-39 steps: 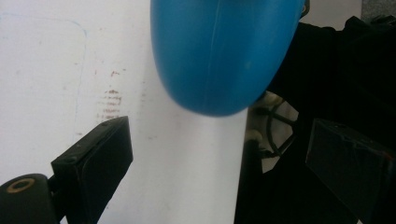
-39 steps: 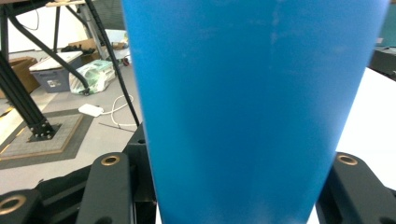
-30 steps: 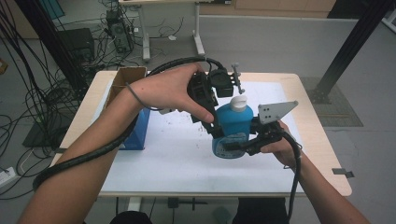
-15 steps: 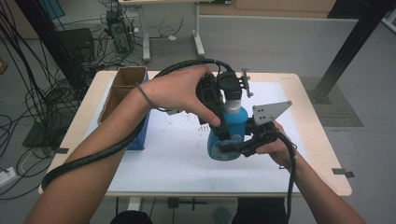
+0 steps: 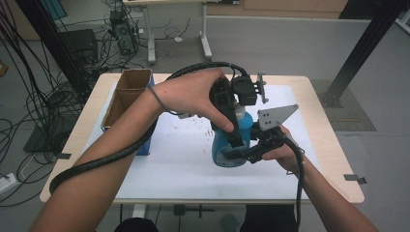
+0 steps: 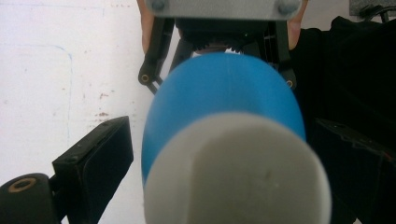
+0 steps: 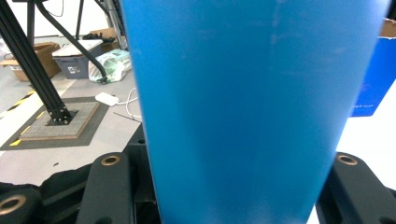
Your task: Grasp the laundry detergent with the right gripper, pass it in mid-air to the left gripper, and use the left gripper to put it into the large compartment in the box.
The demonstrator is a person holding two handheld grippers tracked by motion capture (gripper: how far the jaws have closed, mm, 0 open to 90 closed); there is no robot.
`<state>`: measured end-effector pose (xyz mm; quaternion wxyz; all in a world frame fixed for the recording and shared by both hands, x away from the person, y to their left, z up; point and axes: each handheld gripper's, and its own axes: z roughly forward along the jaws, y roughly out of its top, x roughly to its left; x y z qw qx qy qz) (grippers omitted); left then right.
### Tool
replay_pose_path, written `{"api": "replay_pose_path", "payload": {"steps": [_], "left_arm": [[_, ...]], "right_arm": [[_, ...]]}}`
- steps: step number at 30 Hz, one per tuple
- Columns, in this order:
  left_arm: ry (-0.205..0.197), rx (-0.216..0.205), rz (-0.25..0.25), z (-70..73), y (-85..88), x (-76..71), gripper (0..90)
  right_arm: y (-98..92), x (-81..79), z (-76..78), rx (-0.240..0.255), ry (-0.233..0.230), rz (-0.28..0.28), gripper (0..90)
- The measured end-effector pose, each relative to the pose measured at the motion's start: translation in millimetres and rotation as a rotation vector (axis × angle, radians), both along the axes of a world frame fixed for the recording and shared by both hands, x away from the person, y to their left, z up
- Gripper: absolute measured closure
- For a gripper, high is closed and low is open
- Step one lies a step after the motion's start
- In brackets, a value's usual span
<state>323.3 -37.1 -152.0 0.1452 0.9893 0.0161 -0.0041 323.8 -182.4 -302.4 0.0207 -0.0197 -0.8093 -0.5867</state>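
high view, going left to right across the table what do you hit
cardboard box → left hand → blue bottle → grey plate on the right gripper

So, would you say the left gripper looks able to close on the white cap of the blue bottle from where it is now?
Probably yes. The left gripper sits over the white cap, a jaw on each side and seemingly apart from it, with nothing between. The right gripper clamps the blue bottle lower down, clear of the cap.
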Motion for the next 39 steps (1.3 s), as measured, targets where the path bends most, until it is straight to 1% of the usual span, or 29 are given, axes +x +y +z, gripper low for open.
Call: {"api": "replay_pose_path", "payload": {"steps": [9, 12, 18, 30, 39], "left_arm": [[-0.001, -0.004, -0.001, 1.3, 0.6, 0.5, 7.8], [-0.003, 0.0, 0.008, 1.0, 1.7, 1.1, 7.8], [0.0, 0.0, 0.011, -0.1, 3.4, 0.7, 7.8], [0.0, -0.007, 0.003, 1.1, 3.5, 1.4, 7.8], [0.005, -0.008, 0.01, 0.4, 3.9, 1.6, 7.8]], "right_arm": [[3.0, -0.1, -0.7, -0.001, 0.004, 0.003, 43.2], [3.5, 0.1, -0.8, -0.002, 0.004, 0.001, 43.2], [3.6, 1.5, -2.0, -0.006, 0.003, -0.002, 43.2], [5.6, 1.2, -2.8, -0.008, 0.008, 0.002, 43.2], [5.0, 2.2, -3.7, -0.01, 0.005, -0.001, 43.2]]}}
